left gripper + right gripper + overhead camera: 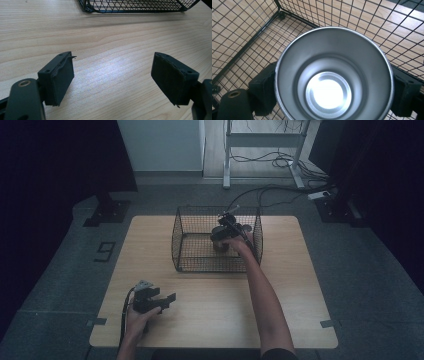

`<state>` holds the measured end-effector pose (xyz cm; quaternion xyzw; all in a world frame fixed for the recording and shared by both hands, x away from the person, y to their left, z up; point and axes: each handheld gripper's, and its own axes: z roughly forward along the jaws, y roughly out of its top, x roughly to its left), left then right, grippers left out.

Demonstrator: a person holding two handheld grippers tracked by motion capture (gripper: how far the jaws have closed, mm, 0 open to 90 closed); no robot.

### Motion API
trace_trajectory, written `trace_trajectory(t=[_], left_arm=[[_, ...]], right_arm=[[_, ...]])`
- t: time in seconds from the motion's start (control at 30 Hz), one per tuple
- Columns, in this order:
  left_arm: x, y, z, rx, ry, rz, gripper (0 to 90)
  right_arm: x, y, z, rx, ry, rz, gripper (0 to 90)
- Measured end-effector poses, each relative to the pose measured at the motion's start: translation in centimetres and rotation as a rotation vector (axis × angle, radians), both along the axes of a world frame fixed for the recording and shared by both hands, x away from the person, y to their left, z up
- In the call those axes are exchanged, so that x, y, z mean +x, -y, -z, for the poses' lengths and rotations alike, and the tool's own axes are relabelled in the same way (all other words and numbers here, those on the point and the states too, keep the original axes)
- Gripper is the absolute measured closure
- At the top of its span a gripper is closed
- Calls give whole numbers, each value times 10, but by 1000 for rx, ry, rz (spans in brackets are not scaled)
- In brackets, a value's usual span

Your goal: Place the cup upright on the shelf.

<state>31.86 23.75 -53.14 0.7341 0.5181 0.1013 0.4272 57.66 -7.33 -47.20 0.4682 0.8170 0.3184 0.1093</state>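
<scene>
From the high view I see my right gripper (220,239) reaching into the black wire basket (182,227), which stands toward the far middle of the wooden table (150,255). Its jaws are clamped around a metal cup (220,241), one pad on each side of the wall. In the right gripper view I look straight down into the cup (329,75): it is upright, its mouth open toward the camera, the inside brushed silver with a bright round bottom. The black pads (263,92) press against the cup's outer wall at left and right, just below the rim. Around and beneath the cup runs the basket's mesh (249,37), with the wood showing through it, and a basket corner shows at the upper left of that view; the cup sits inside the basket, toward its right half as the high view shows it. I cannot tell whether the cup's base touches the basket floor. My left gripper (162,301) rests low over the near left part of the table, well apart from the basket. In the left gripper view its jaws stand wide apart with only bare wood between them (112,75), and the basket's near edge (135,7) lies ahead at the top.
</scene>
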Motion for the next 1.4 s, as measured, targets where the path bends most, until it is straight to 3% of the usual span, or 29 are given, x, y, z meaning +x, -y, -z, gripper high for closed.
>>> trace_trajectory(t=[0.53, 0.7, 0.73, 0.97, 1.4], left_arm=[[-1, -1, -1, -7, 10, 4, 185], [-1, -2, -1, -10, 10, 2, 185], [-1, -2, -1, -10, 11, 2, 185], [-1, -1, -2, -7, 10, 5, 185], [-1, 1, -2, -8, 7, 6, 185]], right_arm=[[-1, -3, 4, -59, -9, 12, 127], [-3, -1, -2, -42, 36, 24, 98], [-5, 0, -7, -37, 64, 33, 93], [-14, 5, -26, 1, 128, 57, 87], [-42, 20, -48, 70, 193, 62, 126]])
